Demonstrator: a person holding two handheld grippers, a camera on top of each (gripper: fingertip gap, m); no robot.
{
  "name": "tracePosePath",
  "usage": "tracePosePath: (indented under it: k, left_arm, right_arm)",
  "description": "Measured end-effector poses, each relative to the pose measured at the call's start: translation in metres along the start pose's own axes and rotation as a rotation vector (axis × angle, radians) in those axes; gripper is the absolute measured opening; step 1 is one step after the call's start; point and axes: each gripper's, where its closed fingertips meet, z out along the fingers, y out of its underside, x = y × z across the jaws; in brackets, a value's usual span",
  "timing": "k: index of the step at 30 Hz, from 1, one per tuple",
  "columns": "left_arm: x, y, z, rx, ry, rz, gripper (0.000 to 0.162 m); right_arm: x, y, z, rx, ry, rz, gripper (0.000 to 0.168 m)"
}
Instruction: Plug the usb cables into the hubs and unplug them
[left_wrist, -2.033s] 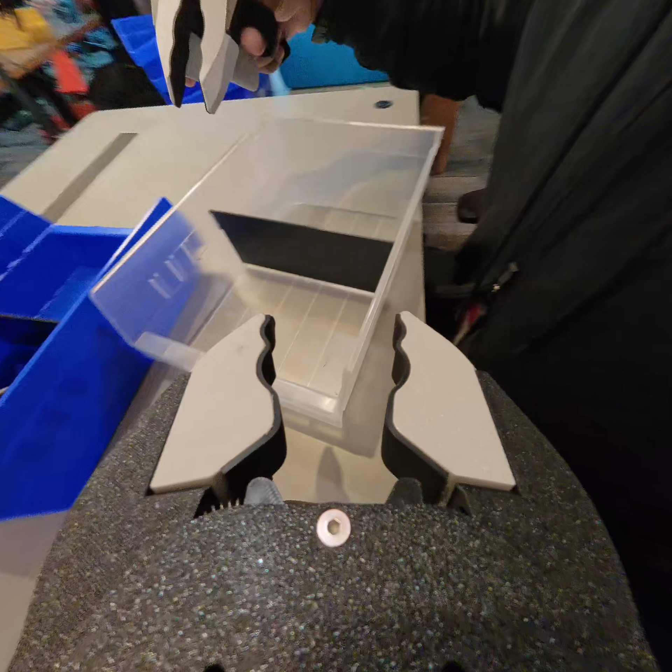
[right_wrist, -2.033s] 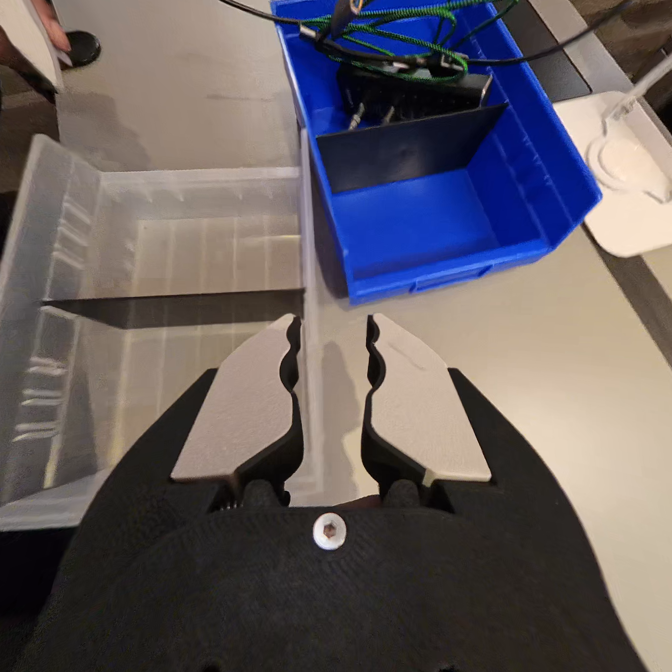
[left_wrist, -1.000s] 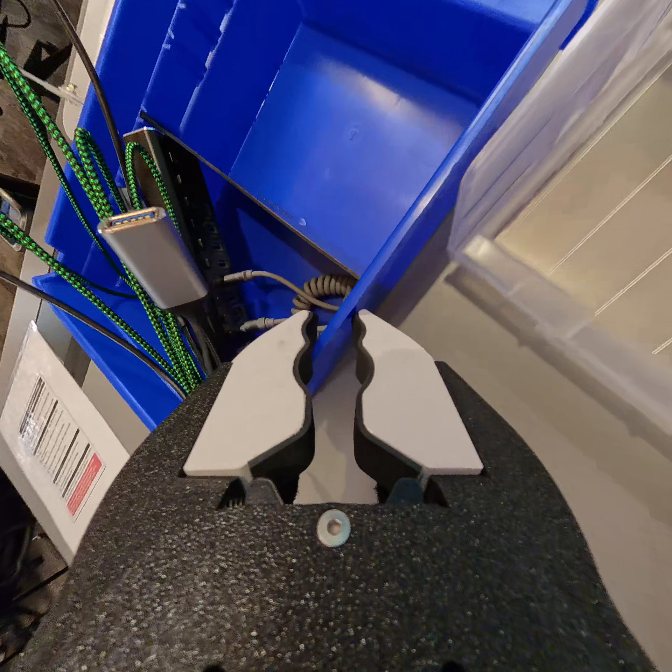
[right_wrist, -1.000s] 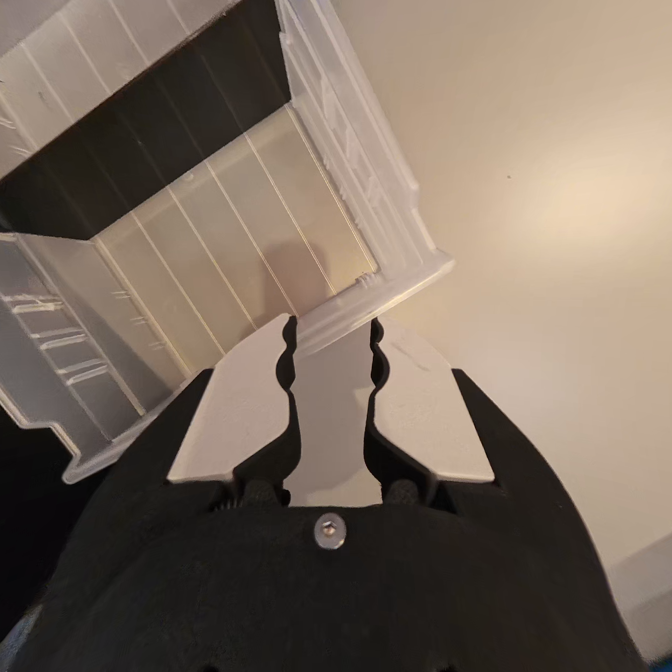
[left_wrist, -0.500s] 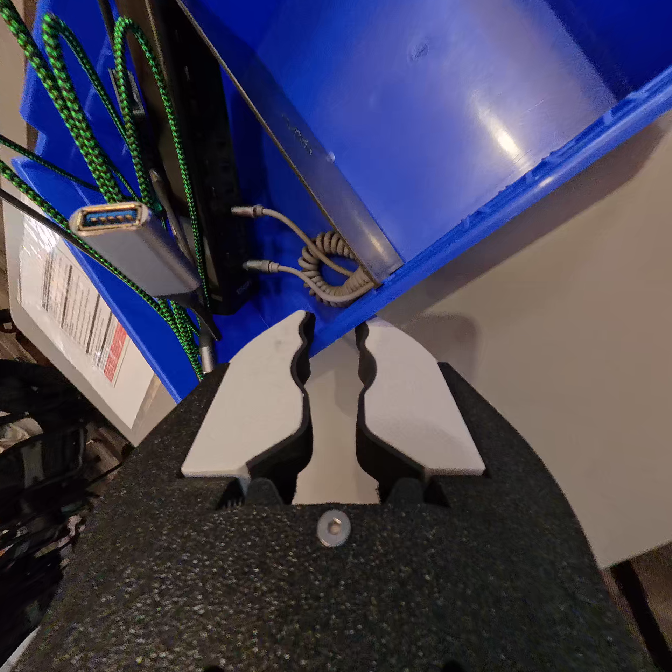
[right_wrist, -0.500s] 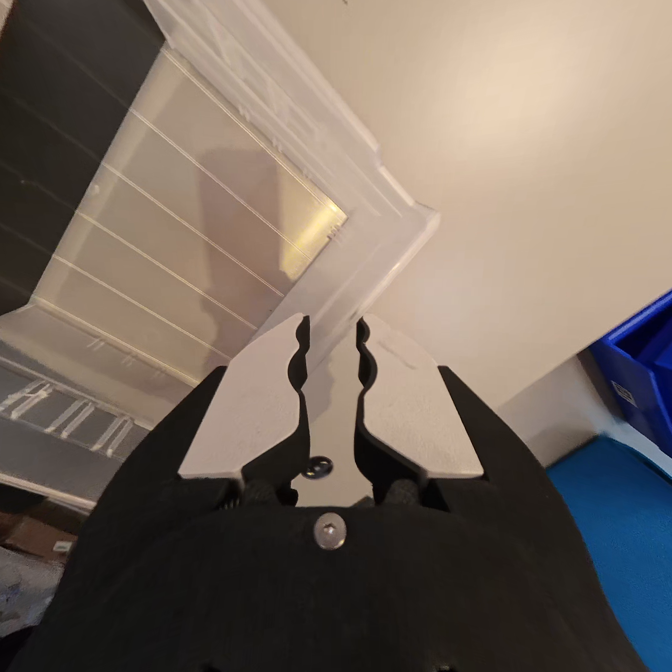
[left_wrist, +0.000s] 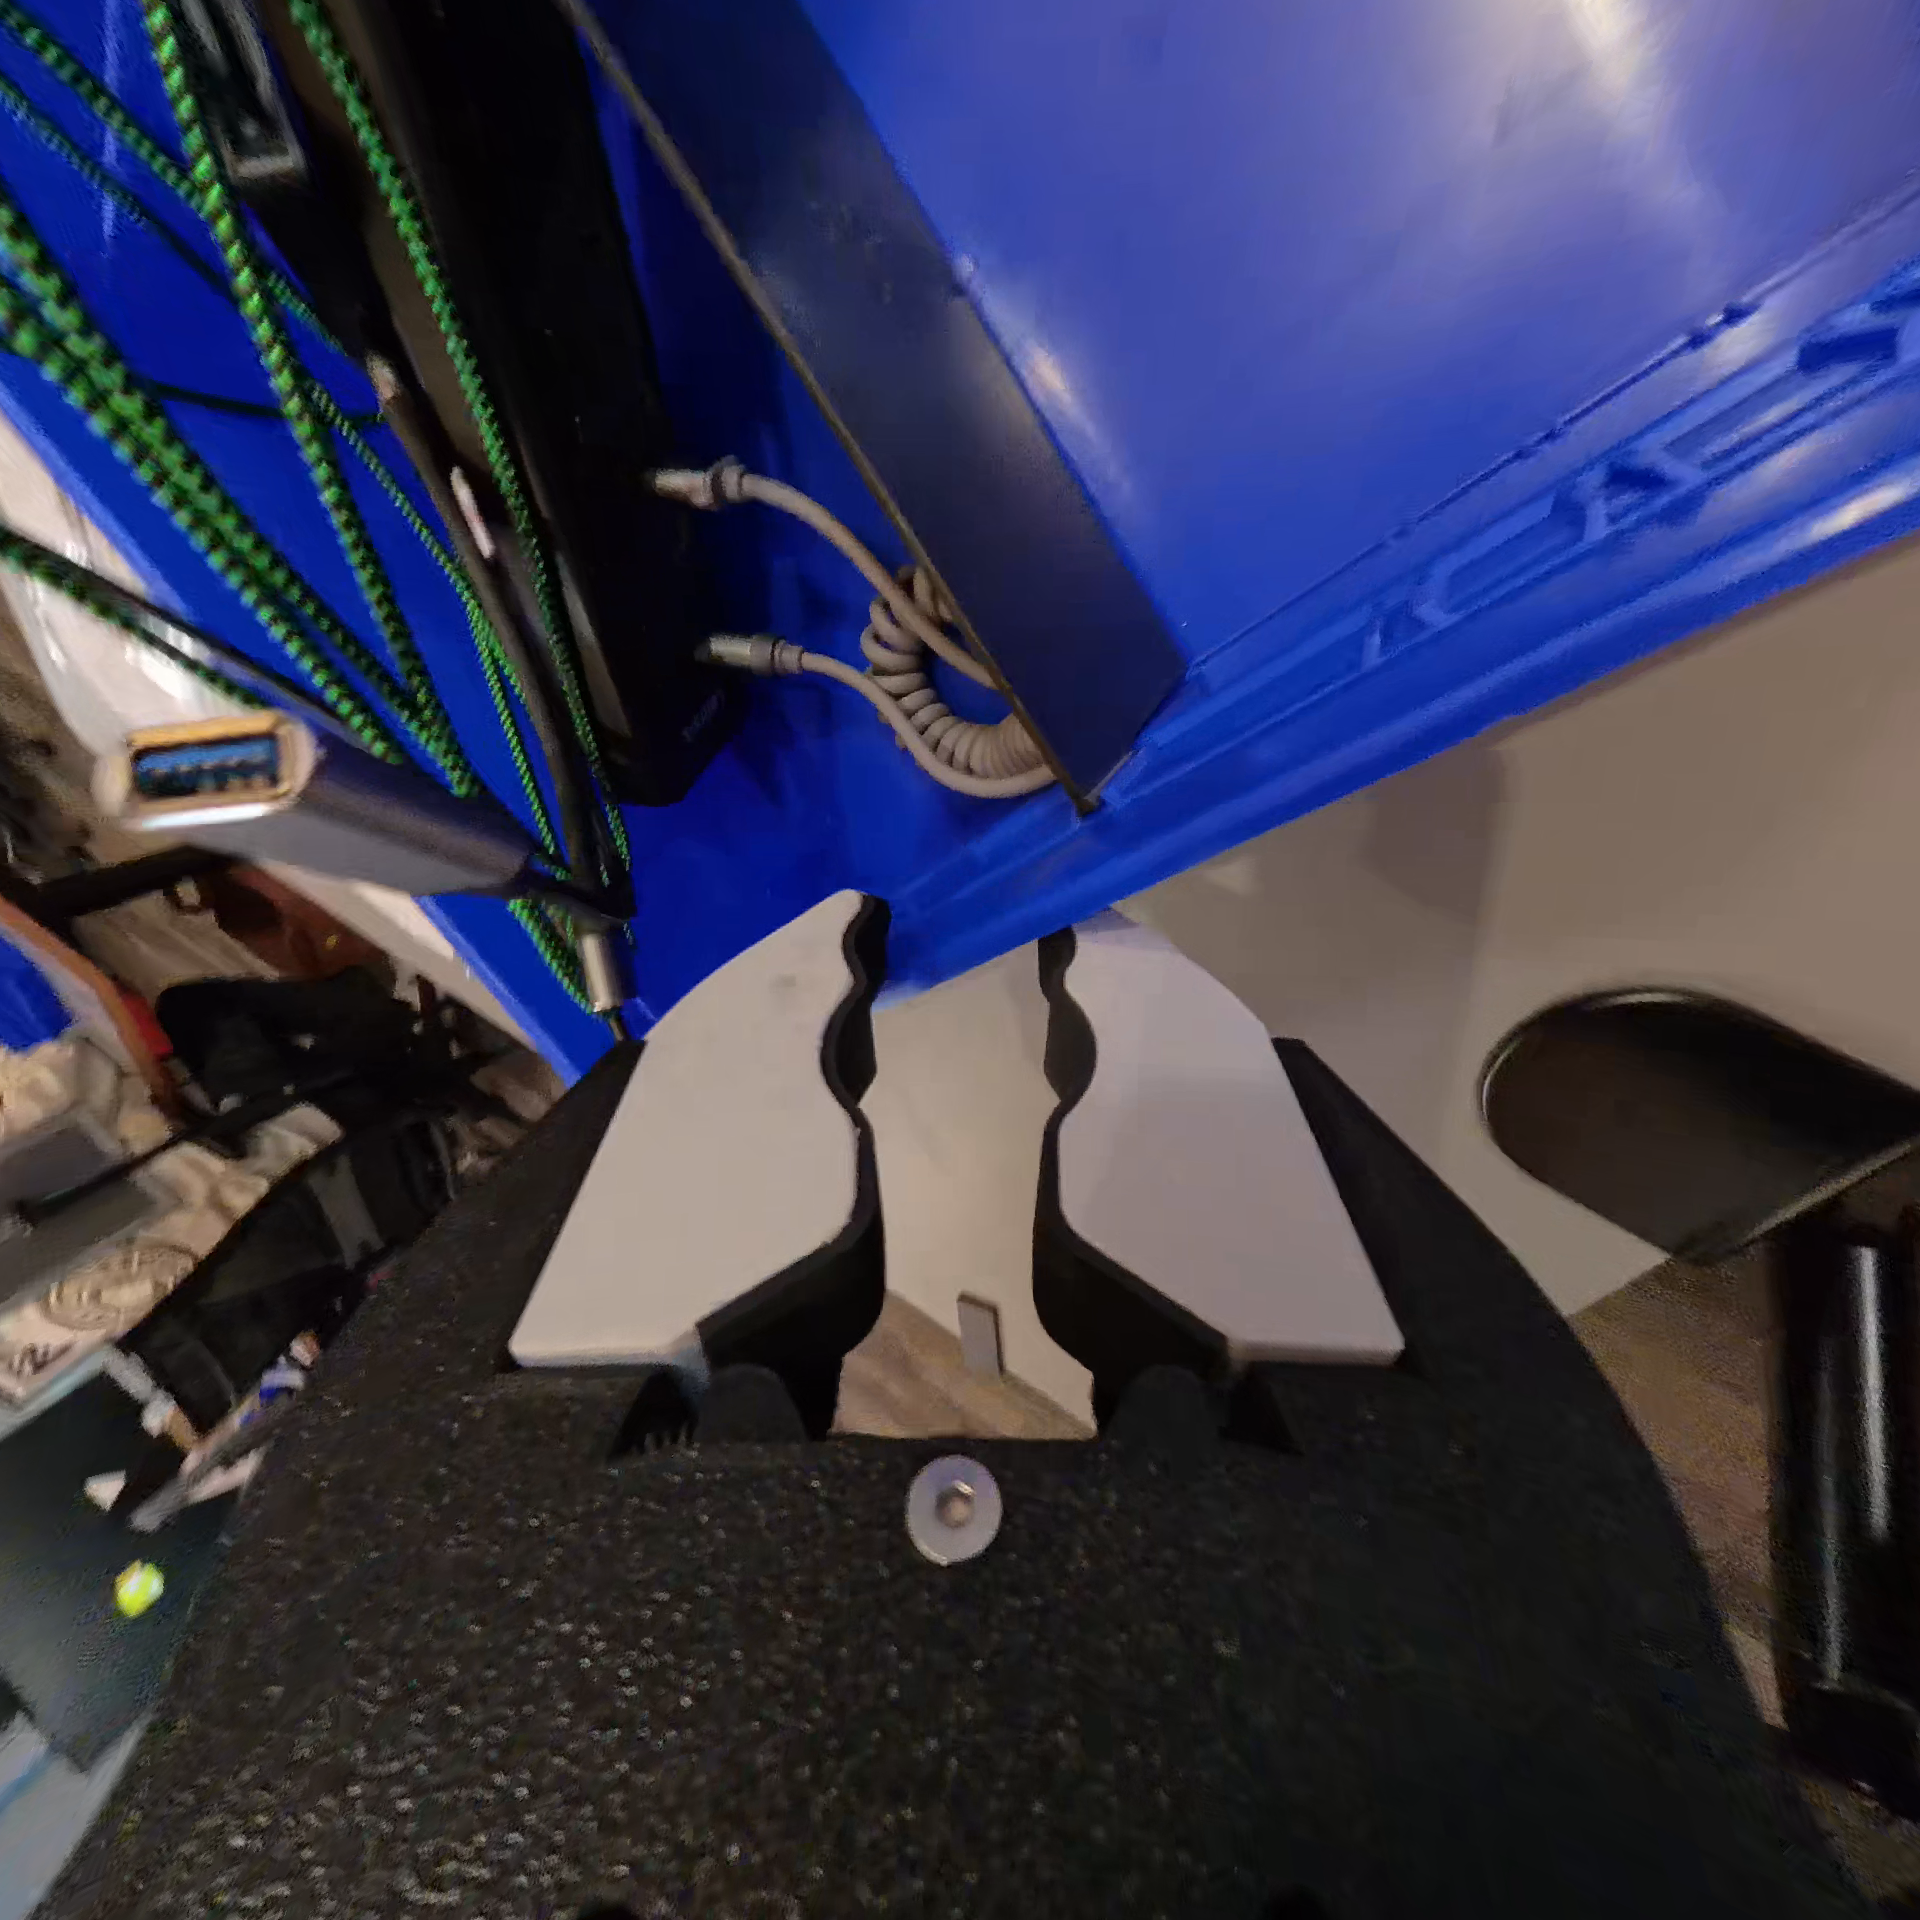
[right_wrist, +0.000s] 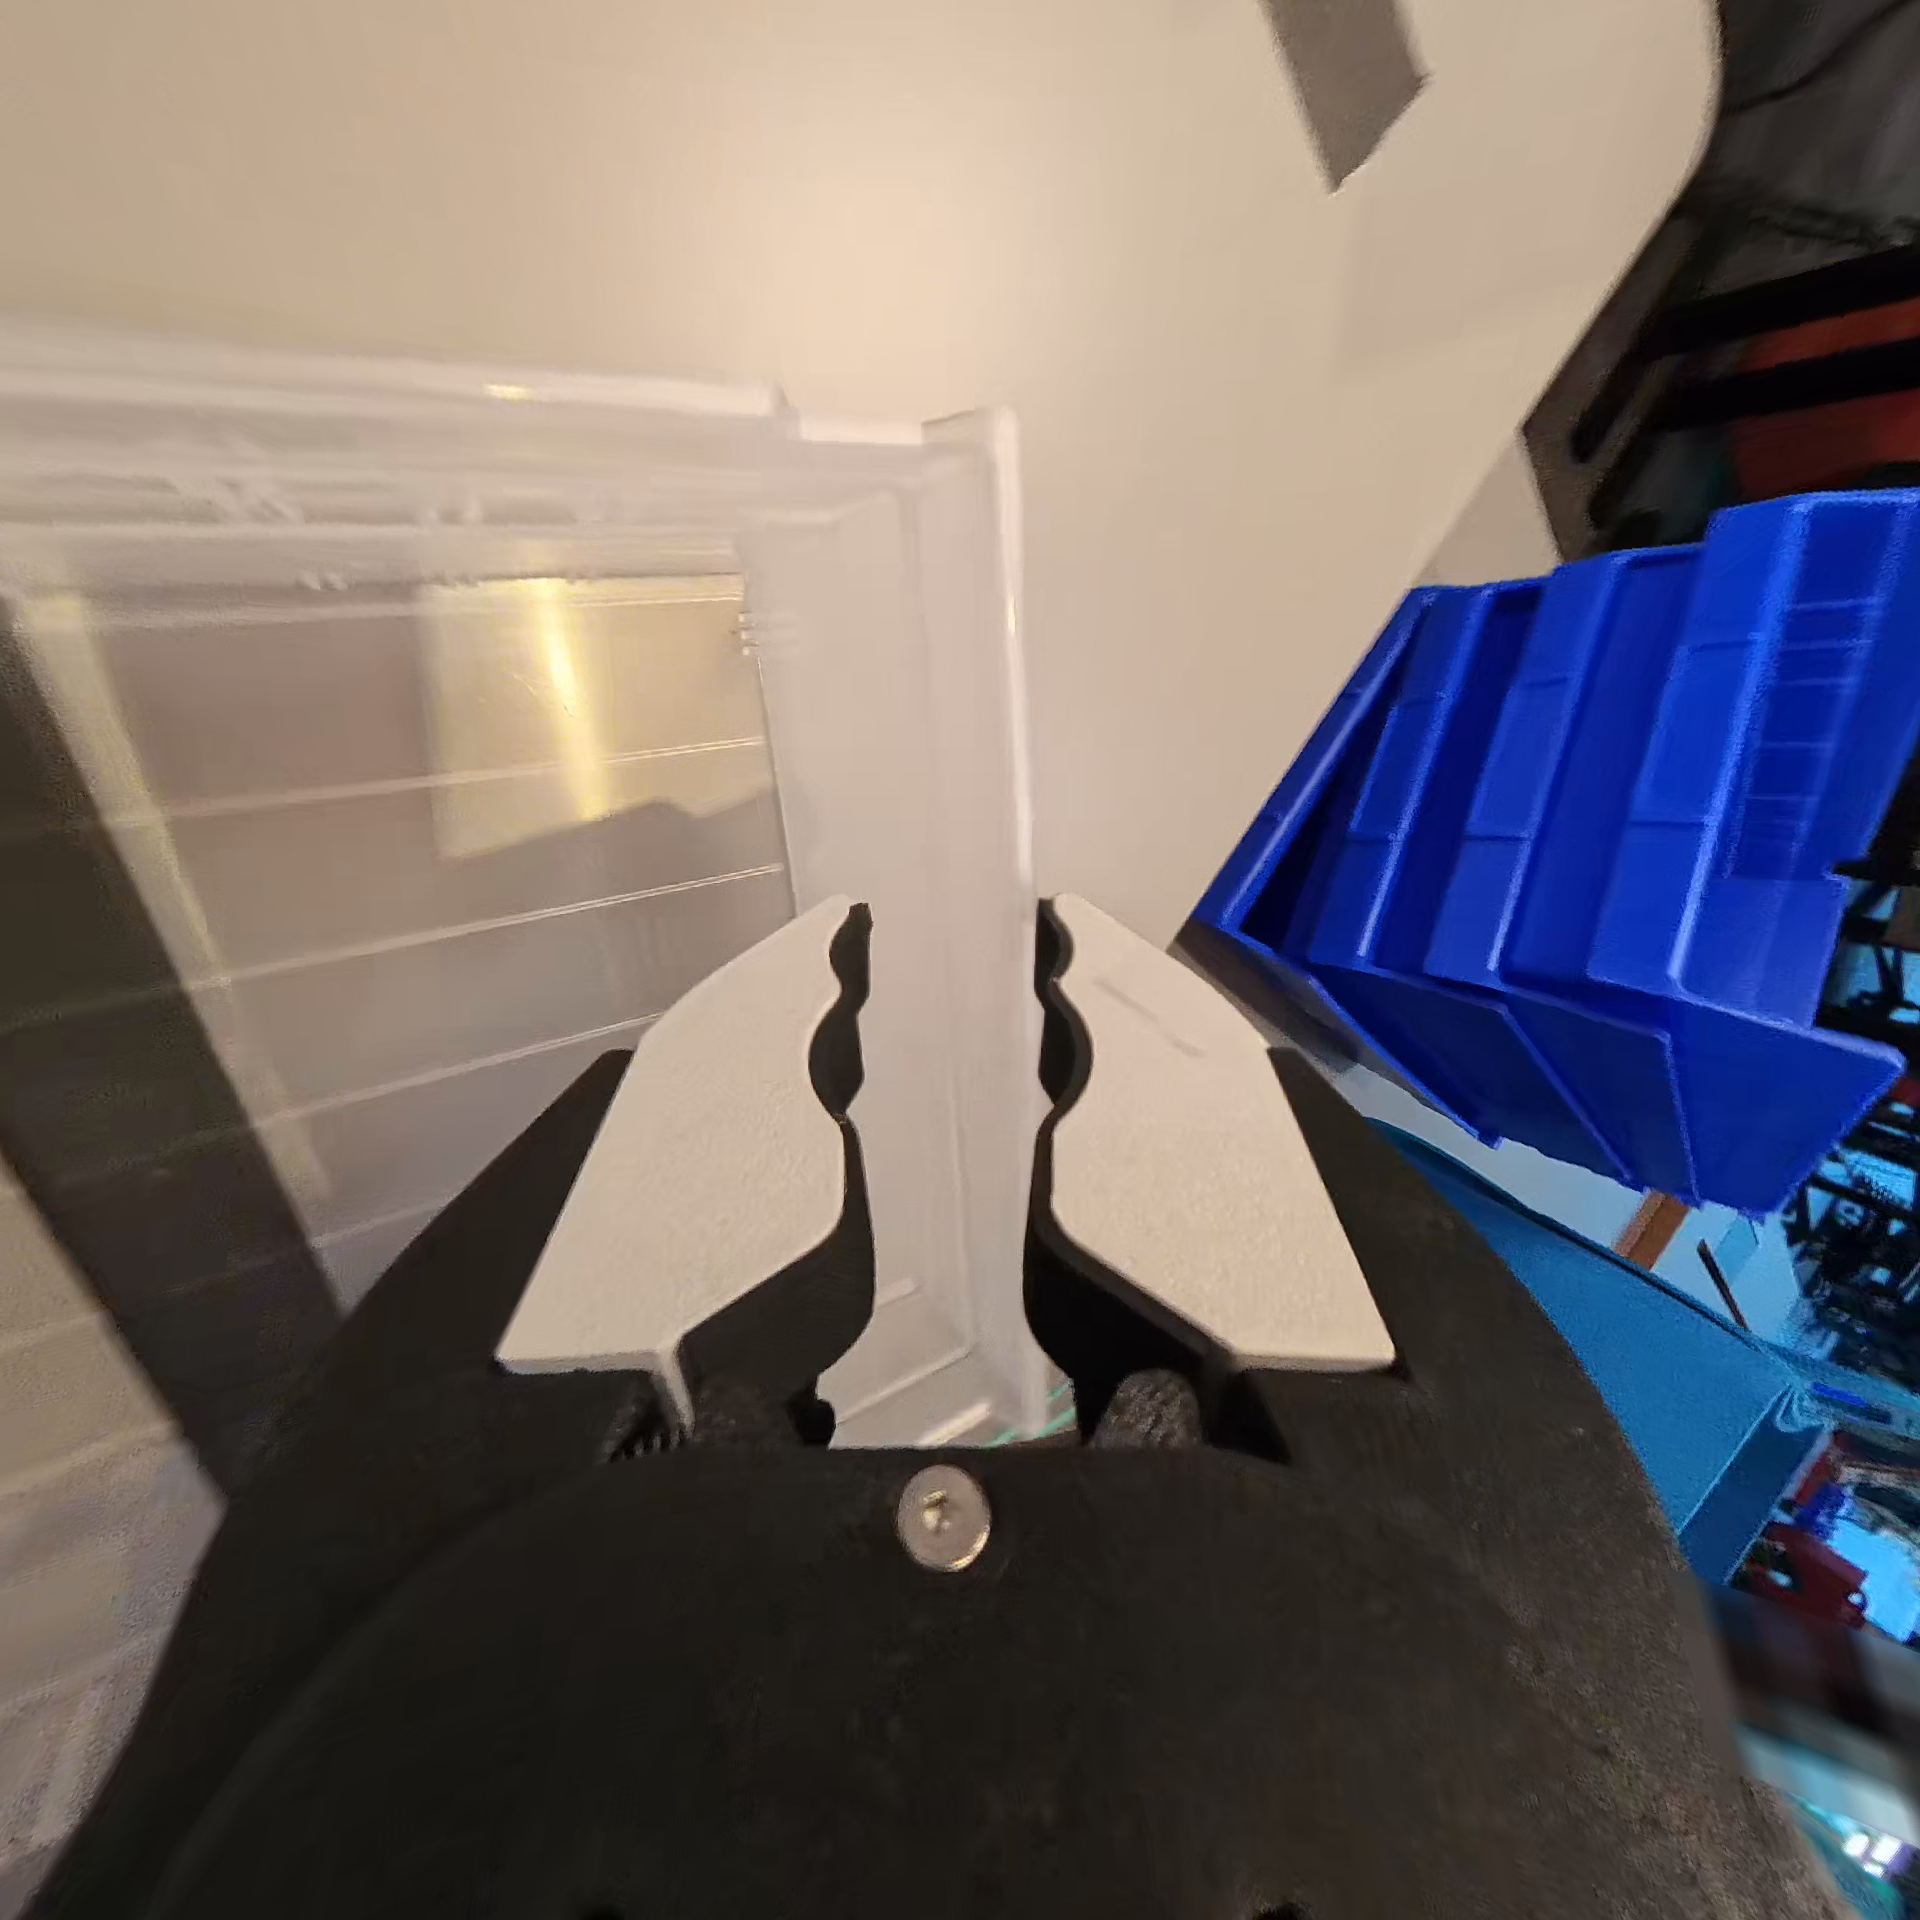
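Left gripper (left_wrist: 954, 925): fingers narrowly apart, empty, at glossy blue bin (left_wrist: 1351, 343) rim.
Right gripper (right_wrist: 954, 920): narrow gap, empty, over ribbed clear bin (right_wrist: 468, 748).
Coiled grey cable (left_wrist: 935, 696): centre frame, inside the blue bin.

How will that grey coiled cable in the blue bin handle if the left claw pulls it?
Likely floppy: the coiled cable lies slack in loops. It probably stretches before coming free. Wedged beside the black divider, it may snag there.

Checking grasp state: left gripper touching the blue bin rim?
Cannot tell. In the left wrist view the left gripper is open with the blue bin rim at its tips; no clear gap or contact.
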Motion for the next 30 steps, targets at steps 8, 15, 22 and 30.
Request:
tracePosePath:
  k: [8, 15, 22, 30]
  left_arm:
    - [0.001, 0.008, -0.061, 0.232, -0.134, -0.776, 0.038]
    - [0.052, -0.051, -0.076, 0.769, -0.130, -1.365, 0.087]
    - [0.082, -0.073, -0.047, 0.726, -0.253, -1.303, 0.083]
    - [0.079, -0.043, -0.042, 0.519, -0.359, -1.161, 0.035]
  right_arm:
    - [-0.031, 0.055, -0.067, 0.197, -0.042, 0.327, 0.041]
    - [-0.094, 0.099, -0.121, 0.645, -0.183, 0.785, 0.053]
    - [-0.165, 0.112, -0.115, 0.645, -0.352, 0.849, 0.082]
    - [-0.169, 0.133, -0.078, 0.489, -0.174, 0.745, 0.040]
